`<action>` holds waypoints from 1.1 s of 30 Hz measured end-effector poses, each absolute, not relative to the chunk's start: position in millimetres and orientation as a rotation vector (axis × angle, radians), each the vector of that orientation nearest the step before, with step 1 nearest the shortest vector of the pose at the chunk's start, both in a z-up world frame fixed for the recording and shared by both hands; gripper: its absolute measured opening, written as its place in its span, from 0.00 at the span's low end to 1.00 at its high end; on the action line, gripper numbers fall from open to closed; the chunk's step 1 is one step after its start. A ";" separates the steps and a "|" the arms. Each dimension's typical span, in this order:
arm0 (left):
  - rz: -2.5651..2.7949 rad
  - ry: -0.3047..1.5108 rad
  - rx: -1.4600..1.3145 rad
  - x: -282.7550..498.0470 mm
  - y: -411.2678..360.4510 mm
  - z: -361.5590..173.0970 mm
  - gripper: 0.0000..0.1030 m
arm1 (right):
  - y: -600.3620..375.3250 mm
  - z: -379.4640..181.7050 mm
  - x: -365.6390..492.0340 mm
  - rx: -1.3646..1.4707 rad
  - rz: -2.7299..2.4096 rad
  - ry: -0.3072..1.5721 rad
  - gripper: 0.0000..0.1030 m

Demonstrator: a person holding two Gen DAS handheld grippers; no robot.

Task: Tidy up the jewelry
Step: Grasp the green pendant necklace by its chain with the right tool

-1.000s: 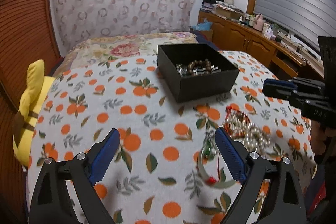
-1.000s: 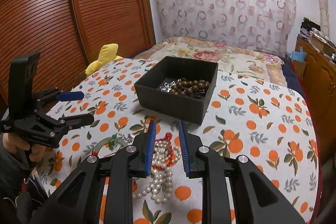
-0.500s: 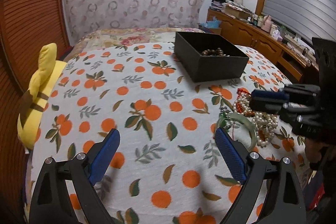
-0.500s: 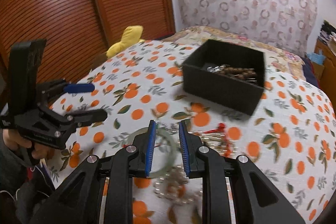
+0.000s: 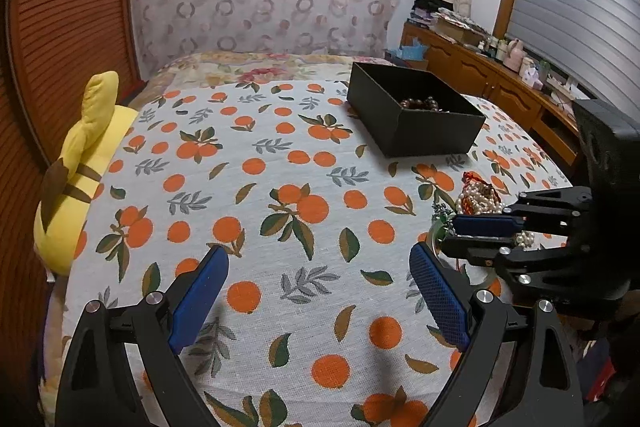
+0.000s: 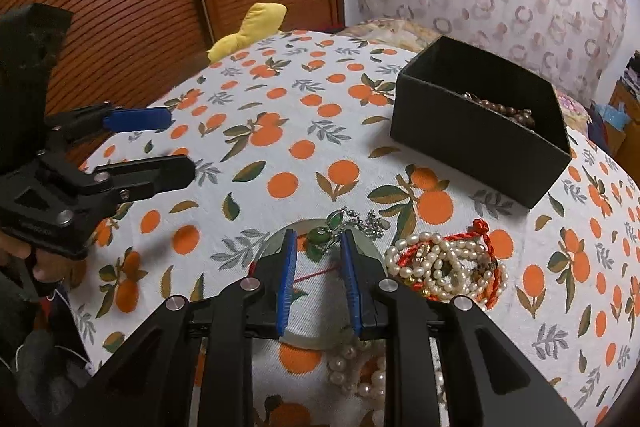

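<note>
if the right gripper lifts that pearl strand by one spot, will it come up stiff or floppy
Probably floppy: the pearl strand lies in loose coils, so most would likely dangle. It looks tangled with the red cord, which may come along. Round beads could slip between the right gripper pads.

Yellow plush toy (image 5: 78, 163), orange-print tablecloth (image 5: 256, 187), wooden cabinet (image 5: 480, 75)

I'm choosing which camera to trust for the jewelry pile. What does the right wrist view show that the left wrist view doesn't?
Only the right wrist view: the green pendant between the right gripper fingers, over the pale bangle, and the whole pearl pile.
Only the left wrist view: the wooden sideboard and the window blind.
Both: the black box with brown beads, and the open left gripper.
</note>
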State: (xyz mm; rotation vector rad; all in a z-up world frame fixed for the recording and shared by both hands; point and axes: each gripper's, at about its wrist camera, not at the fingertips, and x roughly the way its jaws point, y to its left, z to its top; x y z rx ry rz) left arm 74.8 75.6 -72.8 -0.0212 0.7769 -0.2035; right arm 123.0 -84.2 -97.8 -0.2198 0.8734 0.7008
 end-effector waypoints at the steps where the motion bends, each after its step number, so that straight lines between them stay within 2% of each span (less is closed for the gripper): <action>1: -0.204 0.776 -0.022 74.7 75.7 -72.8 0.86 | -83.6 -98.5 124.2 -0.216 0.699 0.876 0.24; 6: -0.209 0.777 -0.022 73.9 74.3 -72.5 0.86 | -78.8 -100.7 125.6 -0.224 0.690 0.878 0.23; 7: -0.208 0.778 -0.021 74.1 73.9 -72.9 0.86 | -78.6 -100.7 125.6 -0.229 0.683 0.876 0.17; 10: -0.209 0.780 -0.024 73.7 73.2 -73.4 0.86 | -77.6 -101.5 125.8 -0.235 0.685 0.870 0.16; 33: -0.369 0.844 0.044 89.0 -0.4 -88.8 0.86 | -156.6 -47.5 126.2 -0.149 0.586 0.712 0.16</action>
